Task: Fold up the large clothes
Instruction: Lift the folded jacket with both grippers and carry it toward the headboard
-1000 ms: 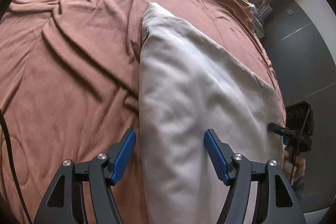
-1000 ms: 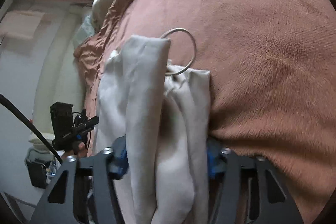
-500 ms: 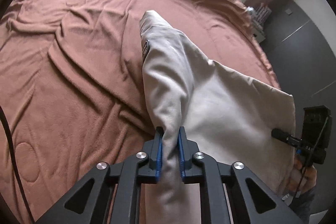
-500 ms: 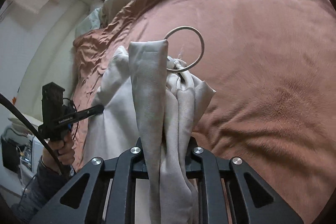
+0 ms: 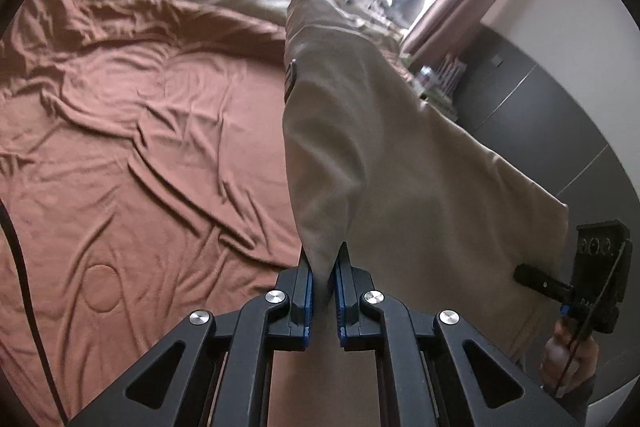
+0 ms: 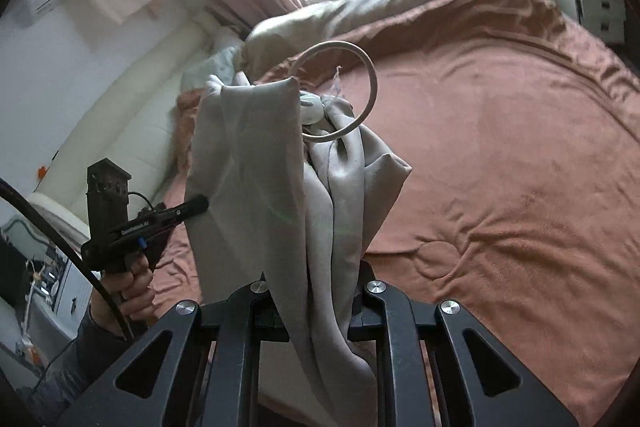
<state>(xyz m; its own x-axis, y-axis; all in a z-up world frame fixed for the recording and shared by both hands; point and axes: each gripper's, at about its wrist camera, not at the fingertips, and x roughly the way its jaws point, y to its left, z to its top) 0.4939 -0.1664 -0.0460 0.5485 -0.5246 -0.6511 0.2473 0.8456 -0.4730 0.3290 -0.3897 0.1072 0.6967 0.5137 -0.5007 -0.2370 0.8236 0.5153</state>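
Rust-brown bedding (image 5: 132,155) spreads rumpled below and ahead of both tools, with a bright window beyond it. Left gripper (image 5: 323,267) is nearly closed, its blue pads pinching a thin corner of the beige garment (image 5: 360,147), which rises up and away ahead of the fingers and sags off to their right. Right gripper (image 6: 316,287) is clamped on a thick gathered bunch of the same garment (image 6: 256,167); the cloth hides its pads, so how far shut they are cannot be told. A drawstring loop (image 6: 370,95) sticks up above and ahead of those fingers.

Risks, as I judge them: the left hold is only a sliver of fabric at the fingertips, so a tug apart could pull it free. The right bunch spans several layers; some may slip out and skew the fold. The loop could snag or end up trapped inside.
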